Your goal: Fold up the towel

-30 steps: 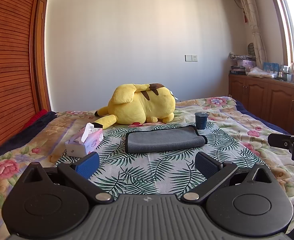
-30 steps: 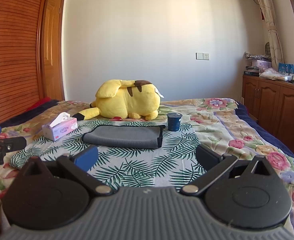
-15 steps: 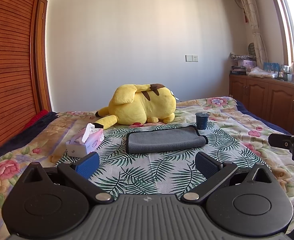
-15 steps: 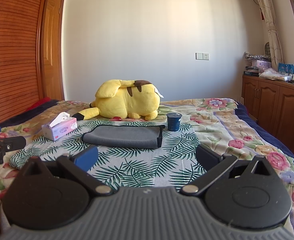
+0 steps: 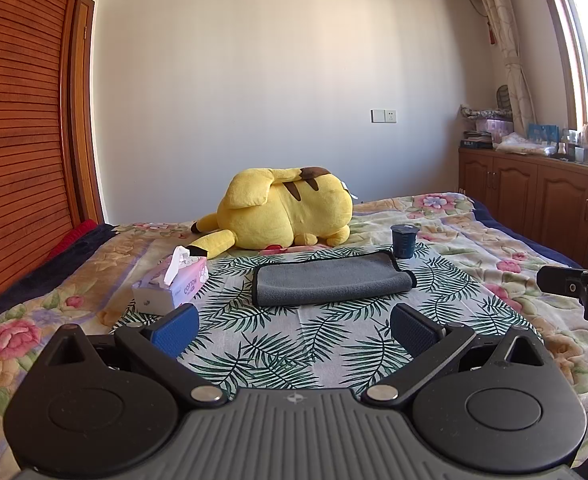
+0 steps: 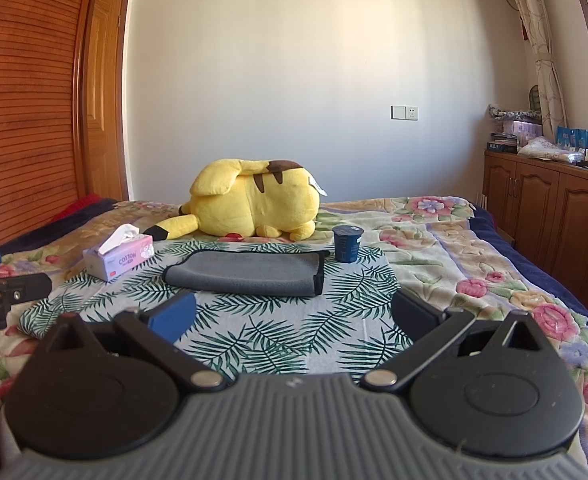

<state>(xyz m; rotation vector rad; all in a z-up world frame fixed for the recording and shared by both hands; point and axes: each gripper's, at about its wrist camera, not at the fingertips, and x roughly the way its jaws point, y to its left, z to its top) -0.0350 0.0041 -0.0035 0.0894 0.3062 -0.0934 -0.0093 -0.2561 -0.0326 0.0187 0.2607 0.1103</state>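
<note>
A grey towel [image 5: 329, 280] with a dark edge lies folded flat on the palm-leaf cloth on the bed; it also shows in the right wrist view [image 6: 250, 274]. My left gripper [image 5: 294, 330] is open and empty, held short of the towel's near edge. My right gripper [image 6: 292, 316] is open and empty, also short of the towel. Part of the right gripper shows at the right edge of the left wrist view [image 5: 573, 286]. Part of the left gripper shows at the left edge of the right wrist view [image 6: 10, 290].
A yellow plush toy [image 5: 282, 216] lies behind the towel. A tissue box [image 5: 172, 284] stands left of it. A dark blue cup [image 5: 403, 241] stands at its far right corner. Wooden cabinets [image 5: 533, 196] line the right wall.
</note>
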